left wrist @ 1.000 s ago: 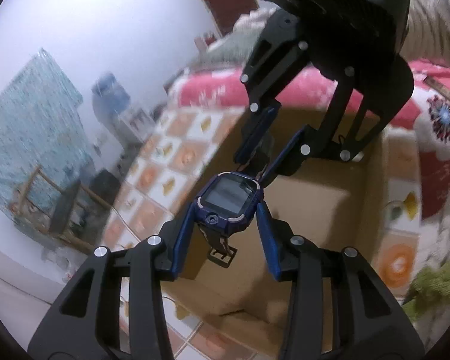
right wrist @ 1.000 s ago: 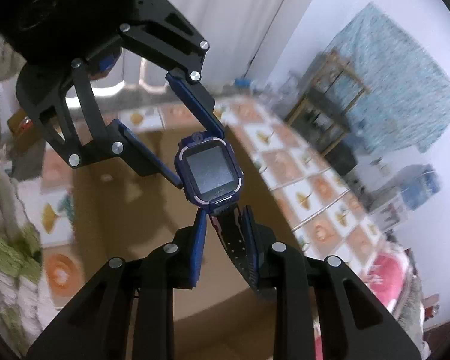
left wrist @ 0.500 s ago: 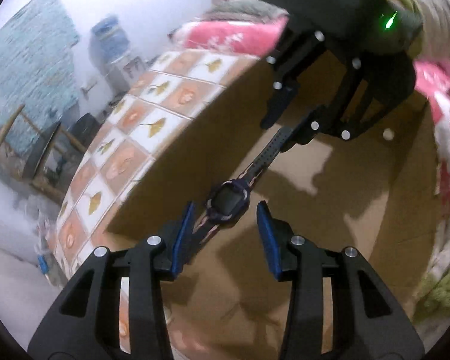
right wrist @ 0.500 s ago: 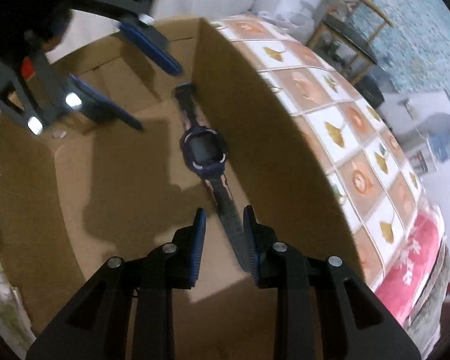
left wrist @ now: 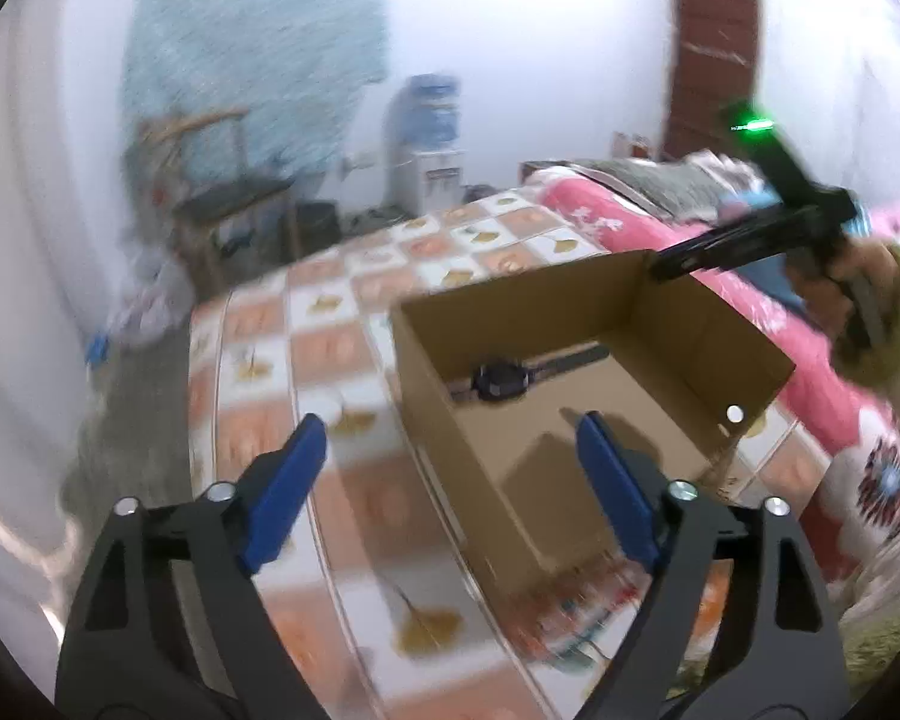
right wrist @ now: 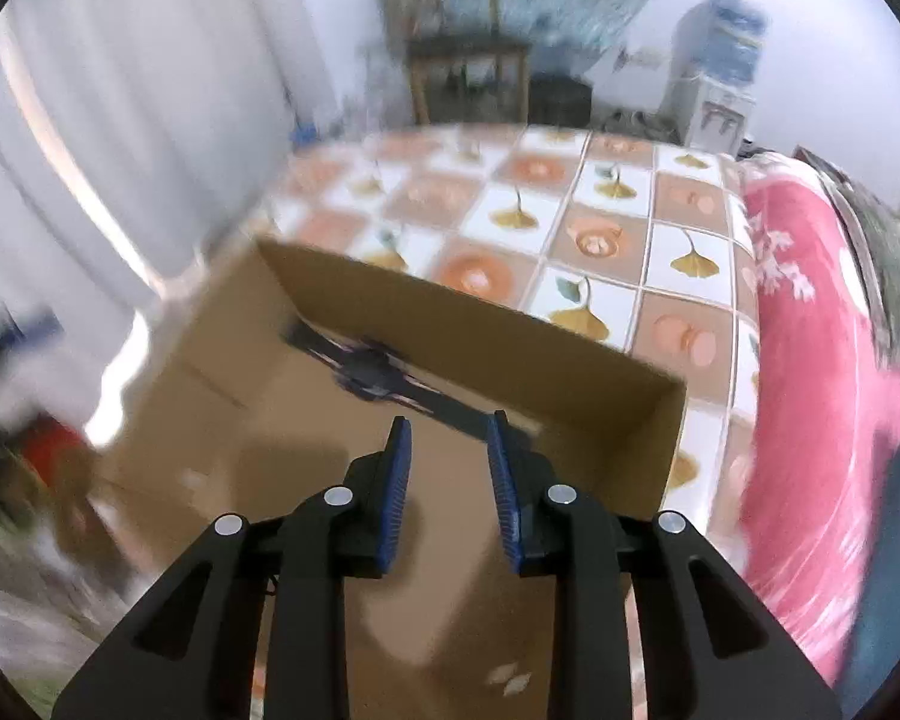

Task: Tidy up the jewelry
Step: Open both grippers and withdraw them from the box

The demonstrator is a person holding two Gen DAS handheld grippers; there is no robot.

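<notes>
A dark blue smartwatch (left wrist: 501,381) lies flat on the floor of an open cardboard box (left wrist: 714,324), along its far wall; it also shows in the right wrist view (right wrist: 369,371), blurred. My left gripper (left wrist: 447,441) is open wide and empty, pulled back above the box's near corner. My right gripper (right wrist: 447,441) is open a little and empty, above the box (right wrist: 510,336) with the watch just beyond its fingertips. The right gripper's body, held in a hand, shows in the left wrist view (left wrist: 768,240) over the box's far corner.
The box sits on a bed cover with orange and white checks (left wrist: 330,360). A pink floral blanket (right wrist: 810,360) lies beside it. A water dispenser (left wrist: 429,138), a wooden frame (left wrist: 210,180) and a white curtain (right wrist: 90,120) stand beyond the bed.
Both grippers have let go of the watch and drawn back and up. The watch now lies in the box. The left jaws have opened much wider.
</notes>
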